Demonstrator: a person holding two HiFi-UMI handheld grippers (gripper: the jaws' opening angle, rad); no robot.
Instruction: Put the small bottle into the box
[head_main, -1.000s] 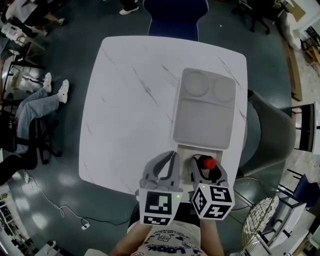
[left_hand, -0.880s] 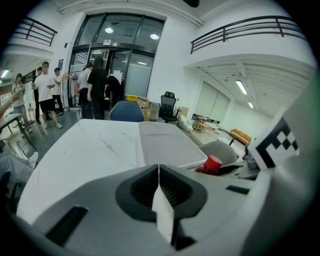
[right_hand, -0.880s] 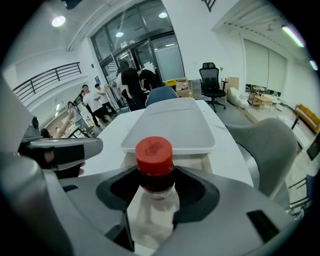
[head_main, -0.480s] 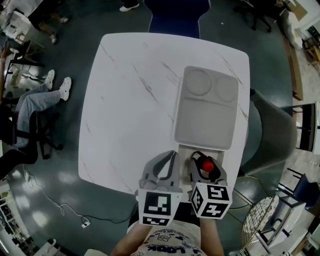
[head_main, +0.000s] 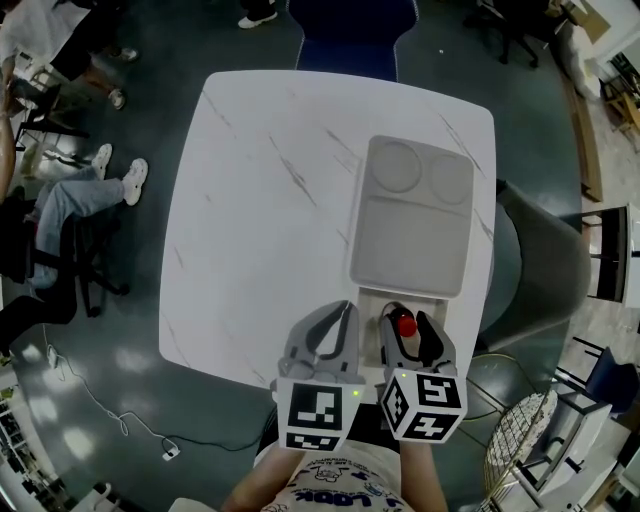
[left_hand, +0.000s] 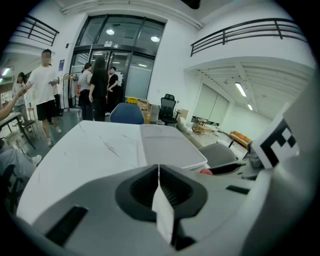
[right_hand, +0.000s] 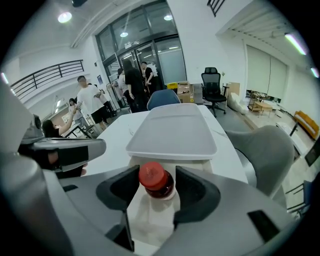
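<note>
The small bottle (right_hand: 156, 184), white with a red cap (head_main: 404, 324), stands upright between the jaws of my right gripper (right_hand: 152, 197), which is shut on it. It hangs over a small open cream box (head_main: 436, 300) at the table's near edge. That box lies just in front of a large white lidded container (head_main: 410, 215). My left gripper (head_main: 346, 310) hovers beside the right one, over the table's front edge, shut and empty; in the left gripper view its jaws (left_hand: 159, 172) meet in a thin line.
The white marble table (head_main: 260, 200) stretches to the left and far side. A grey chair (head_main: 530, 270) stands at the right and a blue chair (head_main: 350, 35) at the far side. People stand and sit beyond the table's left.
The right gripper and the bottle have shifted slightly left and forward over the small box. The left gripper has stayed put. A seated person's legs at the left have moved.
</note>
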